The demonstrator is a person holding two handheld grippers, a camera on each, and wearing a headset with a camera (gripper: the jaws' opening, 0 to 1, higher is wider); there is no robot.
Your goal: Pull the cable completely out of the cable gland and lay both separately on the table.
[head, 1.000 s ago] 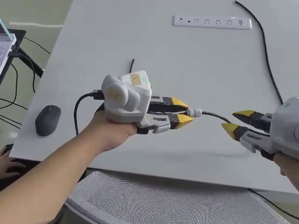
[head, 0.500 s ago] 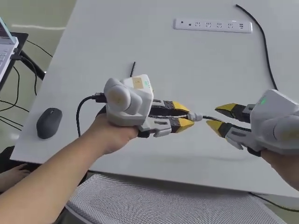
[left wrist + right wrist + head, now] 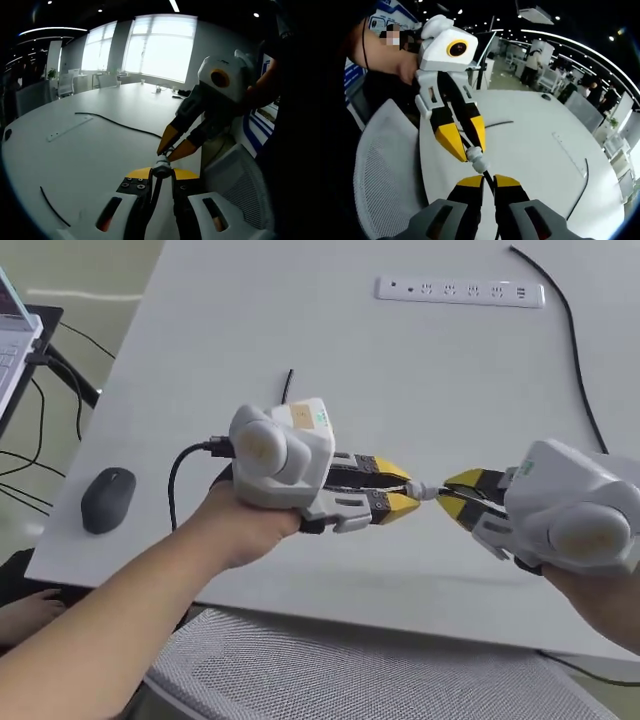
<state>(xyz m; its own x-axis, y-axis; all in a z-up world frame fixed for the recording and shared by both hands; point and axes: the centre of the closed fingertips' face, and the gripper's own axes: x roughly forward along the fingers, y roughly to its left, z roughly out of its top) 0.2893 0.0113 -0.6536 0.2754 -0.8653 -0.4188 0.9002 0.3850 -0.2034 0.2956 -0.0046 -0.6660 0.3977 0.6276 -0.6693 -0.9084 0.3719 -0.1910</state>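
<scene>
**Cable gland and cable held in the air between both tongs**

Cable gland (image 3: 420, 490) hangs above the near edge of the worktop (image 3: 250, 340), pinched at the very tips of my left tongs (image 3: 402, 493), which are closed on it. In the head view my right tongs (image 3: 458, 492) meet the left almost tip to tip, just beyond the gland, and the stretch between them is too short to read.

The right gripper view fills that in. The black cable (image 3: 488, 176) comes out of the white gland and runs straight between my right jaws, which are closed on it just short of the gland.

The left gripper view gives me the other side: a dark line, which I take for the same cable, runs back from the gland between the left jaws. So the cable is threaded through the gland.

The head view also takes in a mouse (image 3: 107, 498) near the worktop's left edge. A power strip (image 3: 460, 290) lies at the far side with a black lead (image 3: 574, 340) beside it.
</scene>
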